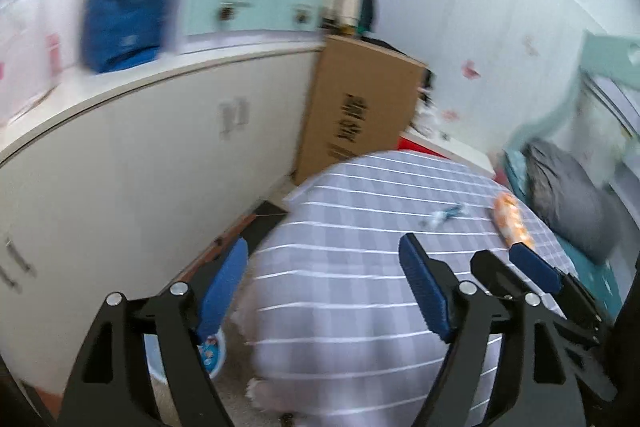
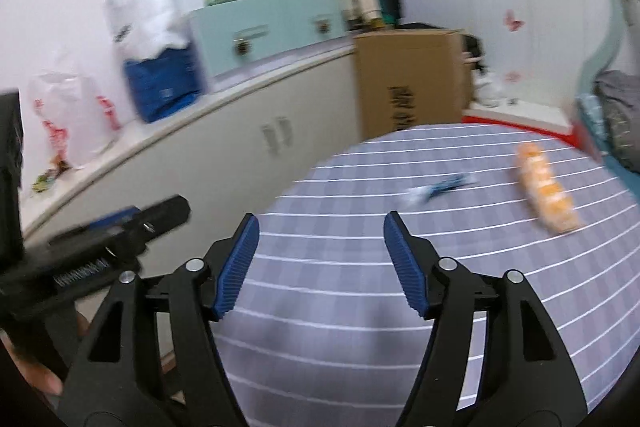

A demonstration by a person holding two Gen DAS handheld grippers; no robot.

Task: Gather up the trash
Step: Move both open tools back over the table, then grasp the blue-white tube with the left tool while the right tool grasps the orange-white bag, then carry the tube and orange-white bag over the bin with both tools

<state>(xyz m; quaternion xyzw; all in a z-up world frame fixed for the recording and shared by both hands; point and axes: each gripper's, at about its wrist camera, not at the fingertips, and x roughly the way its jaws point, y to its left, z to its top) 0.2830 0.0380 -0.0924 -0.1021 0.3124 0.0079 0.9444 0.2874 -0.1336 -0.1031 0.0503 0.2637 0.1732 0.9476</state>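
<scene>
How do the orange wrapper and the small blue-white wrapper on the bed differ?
The orange wrapper is long, bulky and bright; the blue-white wrapper is smaller, thin and crumpled. The orange wrapper lies farther right, nearer the grey pillow; the blue-white wrapper lies nearer the bed's middle. Both rest apart on the striped sheet, untouched by either tool.

Cardboard box (image 1: 360,107) far, against low cabinet: dark printed characters running down its side, too blurred to read in either view. 
Left gripper (image 2: 132,227), seen at left of right wrist view: white lettering strip on black body, smeared, illegible. 
Plastic bag (image 2: 72,115) on cabinet top, far left: red print, shapes only, no readable word. 
Nothing else carries legible text, number or brand.
</scene>
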